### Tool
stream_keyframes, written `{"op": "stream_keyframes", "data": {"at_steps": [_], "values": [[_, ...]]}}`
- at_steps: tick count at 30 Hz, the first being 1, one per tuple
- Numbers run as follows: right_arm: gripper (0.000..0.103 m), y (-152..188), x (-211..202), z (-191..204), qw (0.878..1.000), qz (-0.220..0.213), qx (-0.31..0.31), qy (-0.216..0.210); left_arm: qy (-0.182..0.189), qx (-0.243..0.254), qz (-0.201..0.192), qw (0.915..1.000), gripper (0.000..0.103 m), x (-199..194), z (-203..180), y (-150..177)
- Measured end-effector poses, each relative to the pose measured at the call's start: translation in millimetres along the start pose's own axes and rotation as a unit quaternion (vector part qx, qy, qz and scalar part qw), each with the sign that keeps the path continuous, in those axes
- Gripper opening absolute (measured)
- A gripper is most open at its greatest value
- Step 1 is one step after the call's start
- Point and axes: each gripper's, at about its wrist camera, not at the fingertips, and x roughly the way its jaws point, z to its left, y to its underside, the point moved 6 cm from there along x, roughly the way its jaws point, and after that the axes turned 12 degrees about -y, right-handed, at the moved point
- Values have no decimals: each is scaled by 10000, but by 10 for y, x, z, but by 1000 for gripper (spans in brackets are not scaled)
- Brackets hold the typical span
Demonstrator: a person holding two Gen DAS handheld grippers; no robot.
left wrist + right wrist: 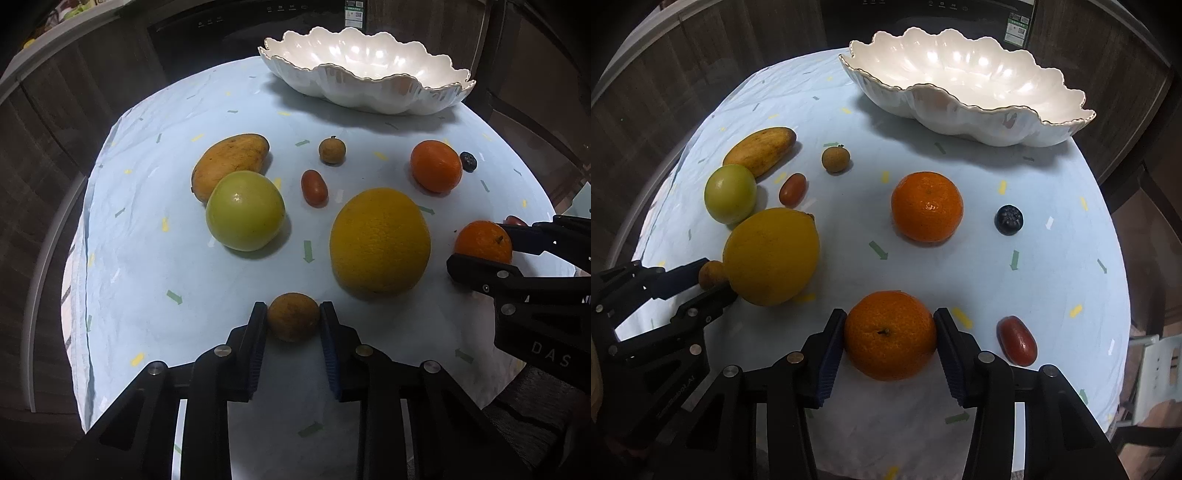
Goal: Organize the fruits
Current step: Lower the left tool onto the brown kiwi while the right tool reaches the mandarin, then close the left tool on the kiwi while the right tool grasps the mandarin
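Gripping at both stations. Left gripper (293, 317) has its pads pressed against either side of a small brown round fruit (293, 316), which sits on the pale blue tablecloth (147, 266) at the near edge. Right gripper (890, 336) is closed on a near mandarin (890, 335), stem end up, pads touching both flanks; fruit rests on the cloth. Both fruits look in contact with the table, not lifted. Loose fruit between the grippers and the bowl: large yellow citrus (380, 240) just beside the left gripper's fruit, green apple (245, 210) touching the mango (229, 164) behind it, a small red oblong fruit (314, 187), a second small brown fruit (332, 149), a second mandarin (926, 206), a dark berry (1009, 219), and another red oblong fruit (1017, 339) just right of the right gripper. White scalloped bowl (960, 122) stands at the far edge of the table, nothing visible inside it.
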Motion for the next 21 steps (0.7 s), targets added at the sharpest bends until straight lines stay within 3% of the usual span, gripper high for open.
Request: {"op": "stream_keyframes", "data": {"at_steps": [21], "values": [[47,-35,-286,55,9994,-346,-21,-34,-222,-7,-404,9989,28,-321,65,-79]]}}
